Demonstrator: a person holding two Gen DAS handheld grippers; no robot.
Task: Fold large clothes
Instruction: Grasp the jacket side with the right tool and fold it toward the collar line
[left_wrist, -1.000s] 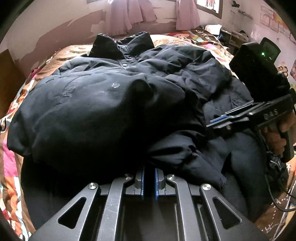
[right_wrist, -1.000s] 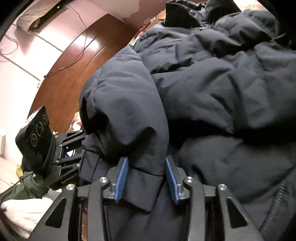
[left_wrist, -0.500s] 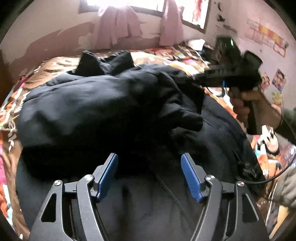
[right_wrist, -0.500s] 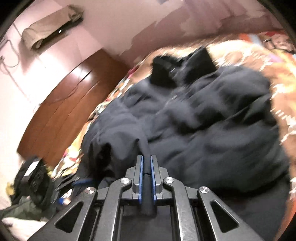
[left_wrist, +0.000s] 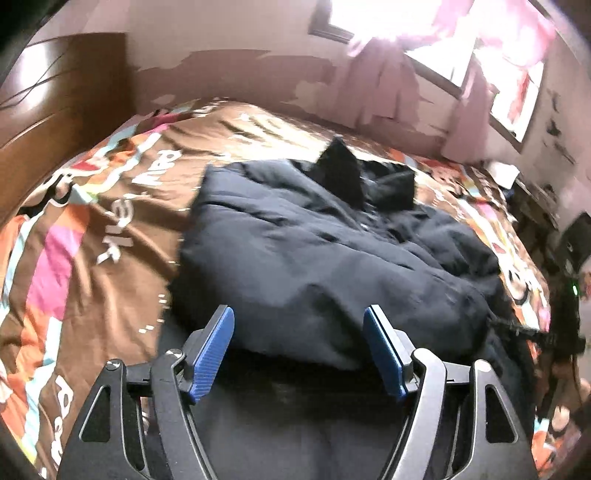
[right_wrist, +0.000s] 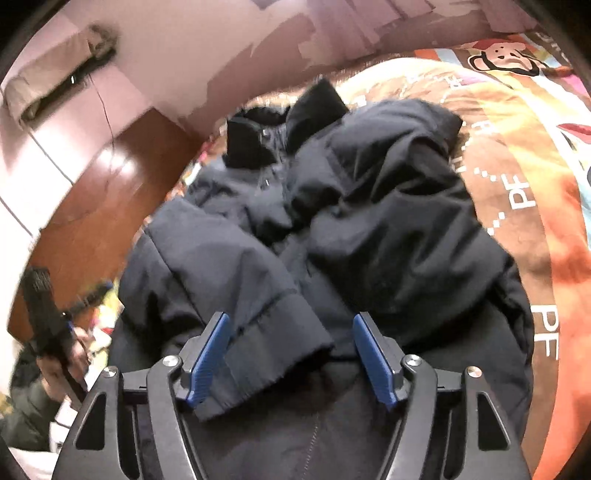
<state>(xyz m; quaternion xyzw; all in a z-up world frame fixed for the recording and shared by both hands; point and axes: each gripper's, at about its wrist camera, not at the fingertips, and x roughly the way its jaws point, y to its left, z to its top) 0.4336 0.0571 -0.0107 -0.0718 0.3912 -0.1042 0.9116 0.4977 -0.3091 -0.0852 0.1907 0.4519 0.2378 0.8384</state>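
A large black puffer jacket (left_wrist: 325, 258) lies on the bed, collar at the far end, both sleeves folded in over the body. It also shows in the right wrist view (right_wrist: 369, 240). My left gripper (left_wrist: 299, 350) is open and empty, held above the jacket's near edge. My right gripper (right_wrist: 291, 354) is open, its blue pads apart on either side of a sleeve cuff (right_wrist: 266, 354) that lies loose on the jacket. The left gripper also shows in the right wrist view (right_wrist: 48, 317) at the left edge, held in a hand.
The bed carries a brown and orange patterned cover (left_wrist: 103, 229), also in the right wrist view (right_wrist: 535, 177). A wooden headboard (right_wrist: 99, 206) stands along one side. A window with pink curtains (left_wrist: 391, 74) is on the far wall. Clutter sits at the right (left_wrist: 535, 192).
My left gripper opened from shut and pulled back higher. My right gripper closed on the sleeve, carried it over the jacket, then opened and let it go.
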